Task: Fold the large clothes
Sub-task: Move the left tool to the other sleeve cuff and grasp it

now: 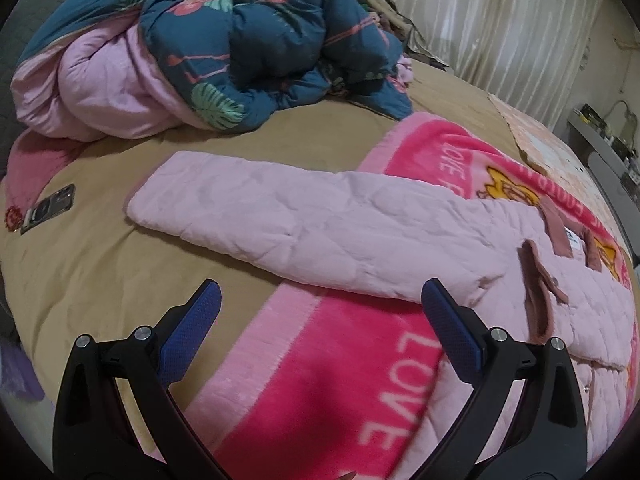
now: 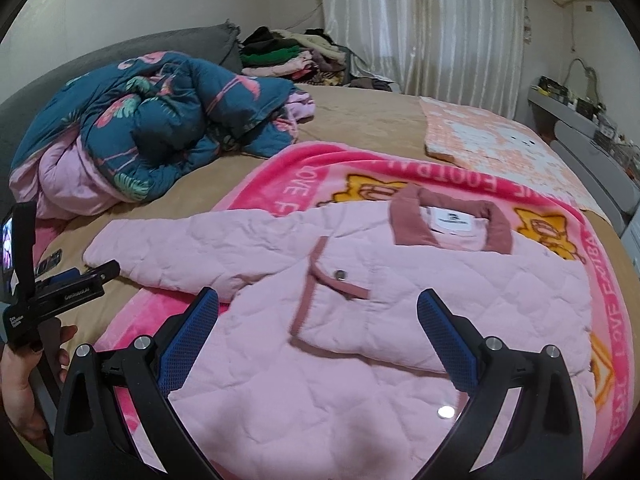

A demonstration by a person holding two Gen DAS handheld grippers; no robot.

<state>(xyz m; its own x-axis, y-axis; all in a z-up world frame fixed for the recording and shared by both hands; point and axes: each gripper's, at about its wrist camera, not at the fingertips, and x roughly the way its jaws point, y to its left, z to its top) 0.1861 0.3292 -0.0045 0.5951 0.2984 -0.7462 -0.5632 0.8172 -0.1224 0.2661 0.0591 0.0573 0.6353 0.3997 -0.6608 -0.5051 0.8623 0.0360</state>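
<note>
Jacket laid out, fold barely begun.

The pink jacket [image 2: 320,280] lies face up on the pink blanket [image 2: 288,184] on the bed [image 1: 100,280]. One sleeve [image 1: 280,216] stretches flat to the side; the other seems folded across the chest, though I can't be sure. Left gripper [image 1: 320,320] and right gripper [image 2: 318,320] both hover spread wide, holding nothing. Judged remaining: outstretched sleeve in, then body folded.

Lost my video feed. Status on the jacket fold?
Both tongs open, left and right, holding nothing. Pink jacket flat on blanket, one sleeve out. Nothing blocking.
</note>
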